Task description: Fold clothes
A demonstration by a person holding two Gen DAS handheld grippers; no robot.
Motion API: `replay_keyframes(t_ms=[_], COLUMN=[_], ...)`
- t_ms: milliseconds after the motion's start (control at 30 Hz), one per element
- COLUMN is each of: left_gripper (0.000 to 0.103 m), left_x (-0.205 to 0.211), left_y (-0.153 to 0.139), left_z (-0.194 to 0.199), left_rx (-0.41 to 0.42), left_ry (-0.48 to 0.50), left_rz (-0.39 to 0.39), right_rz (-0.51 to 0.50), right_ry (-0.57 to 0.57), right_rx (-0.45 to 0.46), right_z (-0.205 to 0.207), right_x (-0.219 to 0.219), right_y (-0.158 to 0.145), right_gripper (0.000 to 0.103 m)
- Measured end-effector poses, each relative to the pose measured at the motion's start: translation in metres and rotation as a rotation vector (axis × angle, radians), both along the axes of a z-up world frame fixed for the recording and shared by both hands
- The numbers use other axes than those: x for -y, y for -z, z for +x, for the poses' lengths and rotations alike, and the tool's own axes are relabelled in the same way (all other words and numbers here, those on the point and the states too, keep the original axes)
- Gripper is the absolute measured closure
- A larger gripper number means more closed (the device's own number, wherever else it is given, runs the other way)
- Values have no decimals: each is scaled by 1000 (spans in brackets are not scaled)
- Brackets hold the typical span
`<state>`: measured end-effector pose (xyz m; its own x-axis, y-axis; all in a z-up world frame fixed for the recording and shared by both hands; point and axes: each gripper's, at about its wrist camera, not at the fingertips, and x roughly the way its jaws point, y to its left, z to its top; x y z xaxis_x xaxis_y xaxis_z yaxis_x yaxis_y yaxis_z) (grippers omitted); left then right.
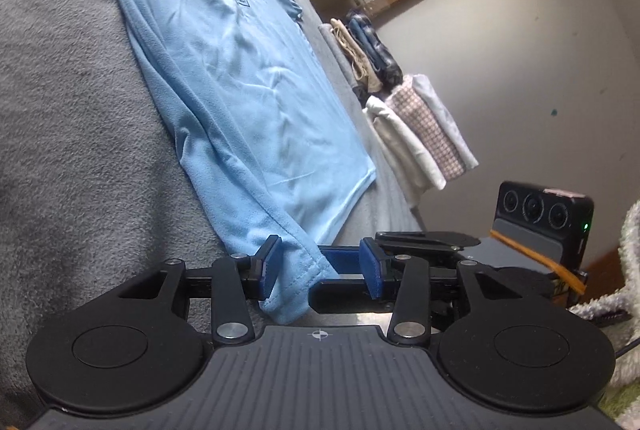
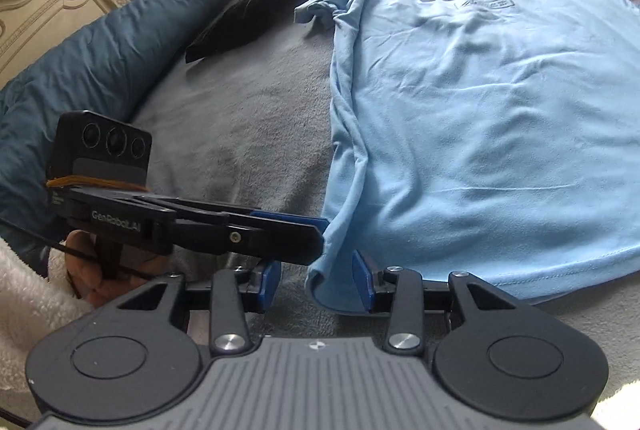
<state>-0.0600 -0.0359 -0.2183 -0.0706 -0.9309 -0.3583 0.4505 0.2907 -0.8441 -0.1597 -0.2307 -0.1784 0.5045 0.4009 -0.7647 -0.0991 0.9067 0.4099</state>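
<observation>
A light blue T-shirt (image 1: 240, 102) (image 2: 480, 130) with dark lettering lies flat, print up, on the grey blanket (image 1: 60, 110). My left gripper (image 1: 320, 268) is open at the hem, with the shirt's folded bottom corner hanging between its blue pads (image 1: 270, 266). My right gripper (image 2: 318, 282) is also open, and the same hem corner (image 2: 324, 270) sits between its fingers. In the right wrist view the left gripper (image 2: 316, 234) comes in from the left with its tips touching the shirt's side edge. In the left wrist view the right gripper (image 1: 326, 276) crosses in from the right.
Folded clothes (image 1: 412, 134) stand in stacks along the far edge of the bed. A dark garment (image 2: 256, 2) lies beyond the shirt's sleeve, beside a rolled teal duvet (image 2: 80, 70) and a headboard (image 2: 40, 2). A hand (image 2: 100, 282) in a white fleecy sleeve (image 2: 24, 290) holds the left gripper.
</observation>
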Motion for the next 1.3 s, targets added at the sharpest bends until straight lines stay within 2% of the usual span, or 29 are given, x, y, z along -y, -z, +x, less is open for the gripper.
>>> replay_keyframes(t_ms=[100,133,233,333,433,500,667,767,867,1033,1133,1200,1267,1300], left_gripper=[61,61,61,61,61,61,61,61,62,63,64,64,64,64], left_x=[-6,-8,-19,-37,-59,-71,-81,-72,-60,-49,-45,-43,-39,-36], left_y=[2,2,0,-5,-9,-10,-12,-10,-6,-5,-5,-5,-6,-6], left_z=[3,3,6,13,24,30,38,42,46,50,50,49,45,43], left_rx=[-25,-29,-30,-38,-61,-77,-75,-81,-69,-50,-38,-29,-32,-28], left_ry=[-20,-24,-54,-115,-191,-234,-289,-289,-278,-258,-241,-229,-203,-191], left_rz=[-3,-1,7,6,-3,-6,15,46,87,142,172,193,202,210], right_rz=[-51,-64,-86,-84,-44,-73,-126,-175,-205,-148,-126,-107,-88,-77], right_ry=[4,4,-1,-47,-183,-277,-425,-504,-551,-518,-463,-331,-183,-67], right_rx=[18,23,33,74,177,199,150,111,35,-72,-92,-84,-72,-66], right_z=[4,5,5,1,-4,-1,13,14,19,19,14,13,12,12], right_x=[-5,-6,-10,-15,-30,-45,-67,-77,-82,-80,-67,-31,9,38], right_y=[3,5,7,-1,-21,-24,-6,3,12,28,21,7,-7,-14], right_gripper=[78,90,99,99,99,99,99,99,96,83,83,82,72,67])
